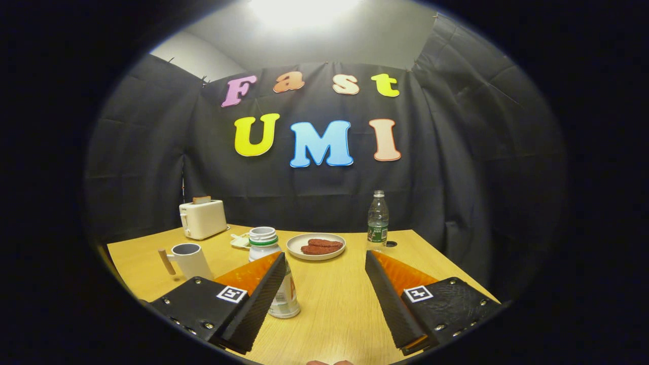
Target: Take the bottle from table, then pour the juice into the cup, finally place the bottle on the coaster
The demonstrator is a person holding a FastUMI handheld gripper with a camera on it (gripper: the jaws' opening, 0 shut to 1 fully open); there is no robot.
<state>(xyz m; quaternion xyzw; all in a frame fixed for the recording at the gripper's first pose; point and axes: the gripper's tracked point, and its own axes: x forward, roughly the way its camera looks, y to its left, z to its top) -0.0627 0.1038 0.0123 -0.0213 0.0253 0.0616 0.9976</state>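
White plastic with a green band under an open neck, the juice bottle [274,274] stands upright on the light wooden bench [334,304], its long axis vertical and its mouth pointing straight up; no cap is on it. The tongs [324,268] are spread wide, nothing pinched between them. The bottle sits at the left finger: that finger's tip covers part of the bottle's side, and the bottle's lower body and base show just inside the finger's inner edge, so it stands at the edge of the gap rather than in its middle. Whether the finger touches it cannot be told.

Left of the bottle, beyond the left finger, stands a white cup with a wooden handle [188,259], the handle sticking out to the left. Further back in the left corner is a cream toaster with a slice of bread in its slot [203,218]. Beyond the gap between the fingers lies a pale round plate with two reddish-brown patties [316,246]. To its right a clear plastic water bottle with a green label [377,221] stands upright, and just beside its foot lies a small dark round coaster [391,244]. A small pale dish [240,240] sits behind the juice bottle.
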